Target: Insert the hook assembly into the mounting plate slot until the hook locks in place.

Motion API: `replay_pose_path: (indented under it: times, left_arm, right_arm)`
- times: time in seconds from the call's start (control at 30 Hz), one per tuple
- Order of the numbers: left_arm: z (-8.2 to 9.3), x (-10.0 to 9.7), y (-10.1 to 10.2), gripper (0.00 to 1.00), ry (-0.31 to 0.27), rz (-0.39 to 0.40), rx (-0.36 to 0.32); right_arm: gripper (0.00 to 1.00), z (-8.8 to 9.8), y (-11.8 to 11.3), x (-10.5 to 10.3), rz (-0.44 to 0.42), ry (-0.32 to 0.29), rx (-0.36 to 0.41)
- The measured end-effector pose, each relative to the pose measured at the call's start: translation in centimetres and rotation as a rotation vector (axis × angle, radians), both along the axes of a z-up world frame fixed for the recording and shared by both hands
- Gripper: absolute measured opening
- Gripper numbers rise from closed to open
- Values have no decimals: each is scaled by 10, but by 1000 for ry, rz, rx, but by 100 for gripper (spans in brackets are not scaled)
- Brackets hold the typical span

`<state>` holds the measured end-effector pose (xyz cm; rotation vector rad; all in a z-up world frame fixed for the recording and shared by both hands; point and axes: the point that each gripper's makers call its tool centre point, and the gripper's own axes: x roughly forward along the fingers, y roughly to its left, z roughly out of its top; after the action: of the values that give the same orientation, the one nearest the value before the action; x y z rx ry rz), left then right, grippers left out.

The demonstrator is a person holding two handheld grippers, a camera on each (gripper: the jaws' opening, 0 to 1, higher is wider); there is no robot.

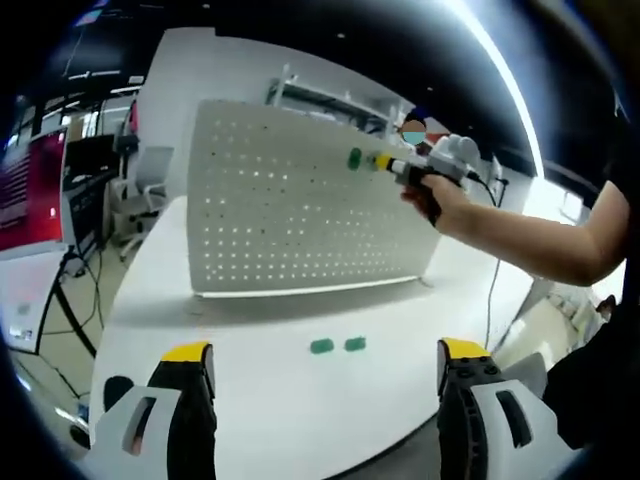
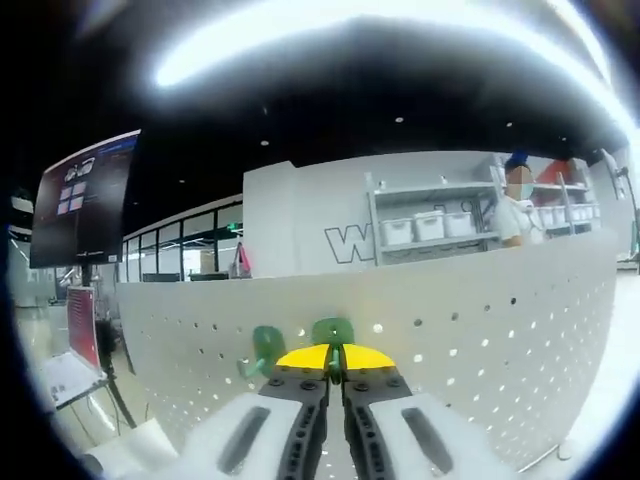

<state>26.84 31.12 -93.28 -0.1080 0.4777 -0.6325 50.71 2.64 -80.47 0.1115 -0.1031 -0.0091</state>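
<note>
A white pegboard mounting plate (image 1: 300, 200) stands upright on the white table (image 1: 250, 320). Two green hooks (image 1: 337, 345) lie loose on the table in front of it. My left gripper (image 1: 325, 352) hovers low over the near edge, open, with nothing between its jaws. A hand holds my right gripper (image 1: 392, 164) against the board's upper right, beside a green hook (image 1: 354, 157). In the right gripper view, the right gripper (image 2: 335, 357) is shut on a green hook (image 2: 333, 330) at the plate (image 2: 500, 340). A second green hook (image 2: 266, 346) sits on the board just left of it.
A cable (image 1: 492, 270) trails over the table's right side. An office chair (image 1: 140, 195) and screens (image 1: 25, 190) stand to the left of the table. Shelves with white bins (image 2: 430, 228) and a person (image 2: 518, 205) are behind the board.
</note>
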Motion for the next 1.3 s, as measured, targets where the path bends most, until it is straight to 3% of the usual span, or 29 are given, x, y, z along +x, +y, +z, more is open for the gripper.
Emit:
replay_pose_path:
  times: [0.17, 0.47, 0.67, 0.87, 1.3]
  left_arm:
    - [3, 3, -1, 92, -3, 2, -3]
    - [1, 6, -5, 91, 2, -2, -9]
    - [-6, 2, -4, 91, 23, 5, -4]
    - [-9, -1, -2, 91, 32, 11, -1]
    - [-12, -11, -1, 90, 43, 13, 6]
  right_arm:
    - [0, 0, 0, 1, -16, -4, 13]
    - [0, 0, 3, 0, -53, -6, -30]
    - [1, -2, 3, -1, -50, 42, 4]
    - [15, -8, 5, -3, -58, 68, 19]
    - [21, 18, 15, -31, 13, -4, -22]
